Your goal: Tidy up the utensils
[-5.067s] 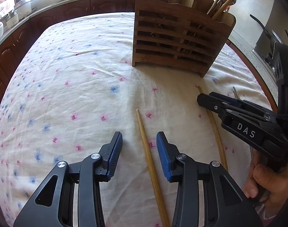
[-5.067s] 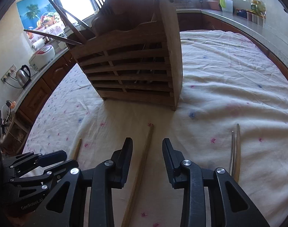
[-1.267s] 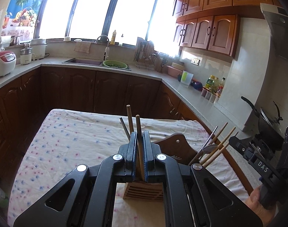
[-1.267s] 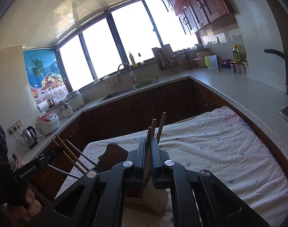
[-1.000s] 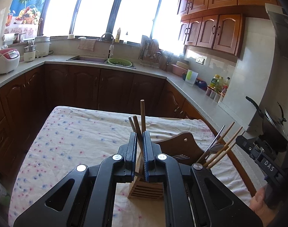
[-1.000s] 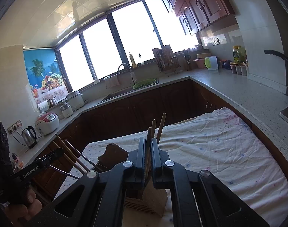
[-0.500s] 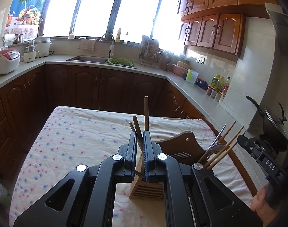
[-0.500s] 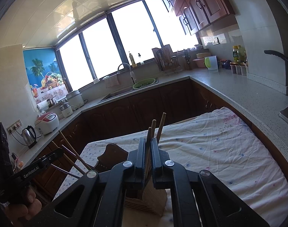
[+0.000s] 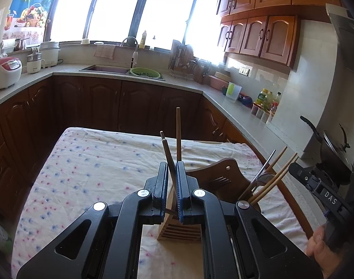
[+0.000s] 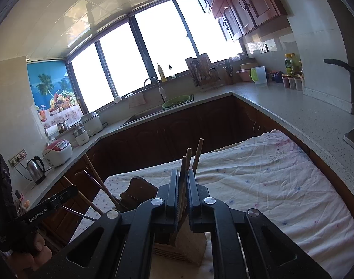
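The left gripper (image 9: pixel 171 169) was seen with its blue-faced jaws drawn almost together, and a slanted chopstick (image 9: pixel 168 153) was pinched in the narrow slot between them, its tip rising above and slightly left of the pads. Just past the right-hand pad an upright chopstick (image 9: pixel 178 134) was seen, standing taller than the slanted one; whether it was touched by the pad could not be told. Directly below and beyond the jaws the wooden utensil holder (image 9: pixel 223 176) was placed on the table (image 9: pixel 95 162), which was covered with a flowered cloth. To the right of the gripper, a bundle of chopsticks (image 9: pixel 274 174) was leaned out of the holder's far compartment. The jaws of the right gripper (image 10: pixel 183 174) had just been opening: a slim gap was shown, and a pale chopstick (image 10: pixel 183 165) was still stood between the pads, close against the left one and clear of the right one. Two further sticks (image 10: pixel 199 151) were seen just behind it. The same holder (image 10: pixel 190 244) was found right under these jaws. At the lower left of this gripper, a person's hand (image 10: pixel 30 248) was wrapped around the other gripper's handle.
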Demonstrator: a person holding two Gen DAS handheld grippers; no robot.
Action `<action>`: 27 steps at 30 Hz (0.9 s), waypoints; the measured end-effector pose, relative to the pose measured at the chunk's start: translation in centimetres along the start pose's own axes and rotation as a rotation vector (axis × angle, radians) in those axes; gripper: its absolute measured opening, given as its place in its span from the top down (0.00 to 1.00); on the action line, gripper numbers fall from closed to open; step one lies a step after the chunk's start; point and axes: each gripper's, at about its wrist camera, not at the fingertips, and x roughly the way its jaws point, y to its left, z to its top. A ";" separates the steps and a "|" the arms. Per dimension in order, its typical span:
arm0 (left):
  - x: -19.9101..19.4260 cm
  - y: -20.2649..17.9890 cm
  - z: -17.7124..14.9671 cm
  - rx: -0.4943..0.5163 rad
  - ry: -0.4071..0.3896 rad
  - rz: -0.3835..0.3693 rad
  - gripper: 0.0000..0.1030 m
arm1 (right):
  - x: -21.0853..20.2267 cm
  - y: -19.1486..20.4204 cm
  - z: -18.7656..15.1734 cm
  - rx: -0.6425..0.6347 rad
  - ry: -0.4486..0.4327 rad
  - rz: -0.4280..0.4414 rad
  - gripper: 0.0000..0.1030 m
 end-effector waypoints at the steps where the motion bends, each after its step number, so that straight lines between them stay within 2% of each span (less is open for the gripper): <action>1: -0.1 0.0 0.0 -0.001 -0.001 -0.002 0.93 | -0.1 0.0 0.0 0.003 -0.001 0.003 0.90; 2: -0.3 0.0 0.0 -0.004 -0.003 -0.005 0.92 | -0.2 0.1 0.0 0.004 -0.002 0.006 0.90; 4: -0.9 0.1 0.0 -0.013 -0.012 -0.008 0.75 | -0.5 0.1 0.1 0.009 -0.005 0.011 0.89; 5: -1.3 0.1 0.0 -0.016 -0.021 -0.005 0.71 | -0.8 0.1 0.1 0.011 -0.009 0.011 0.84; 6: -1.9 0.1 0.0 -0.018 -0.033 -0.001 0.64 | -1.1 0.0 0.2 0.016 -0.015 0.014 0.75; 7: -2.5 0.2 0.0 -0.020 -0.044 0.003 0.58 | -1.4 -0.1 0.3 0.022 -0.022 0.016 0.70; 8: -3.0 0.3 -0.1 -0.023 -0.053 0.007 0.55 | -1.8 -0.1 0.4 0.029 -0.032 0.020 0.58; 9: -3.7 0.4 -0.3 -0.027 -0.063 0.012 0.48 | -2.3 -0.1 0.5 0.035 -0.045 0.022 0.51; 10: -4.2 0.6 -0.5 -0.031 -0.073 0.019 0.43 | -2.9 -0.2 0.6 0.039 -0.058 0.023 0.48; 11: -4.8 0.8 -0.9 -0.034 -0.078 0.028 0.41 | -3.4 -0.2 0.6 0.044 -0.070 0.024 0.41; 12: -5.3 1.0 -1.3 -0.040 -0.079 0.038 0.33 | -3.9 -0.2 0.6 0.049 -0.080 0.026 0.31; 13: -5.7 1.3 -1.8 -0.049 -0.077 0.047 0.23 | -4.4 -0.3 0.4 0.052 -0.090 0.032 0.27; 14: -6.1 1.6 -2.4 -0.061 -0.074 0.053 0.20 | -4.9 -0.2 0.1 0.053 -0.099 0.035 0.20; 17: -7.1 2.3 -4.4 -0.088 -0.050 0.060 0.15 | -5.8 0.1 -1.3 0.042 -0.095 0.029 0.13; 27: -10.5 3.1 -10.9 -0.118 0.012 0.086 0.13 | -9.6 1.2 -8.2 -0.031 -0.057 0.008 0.10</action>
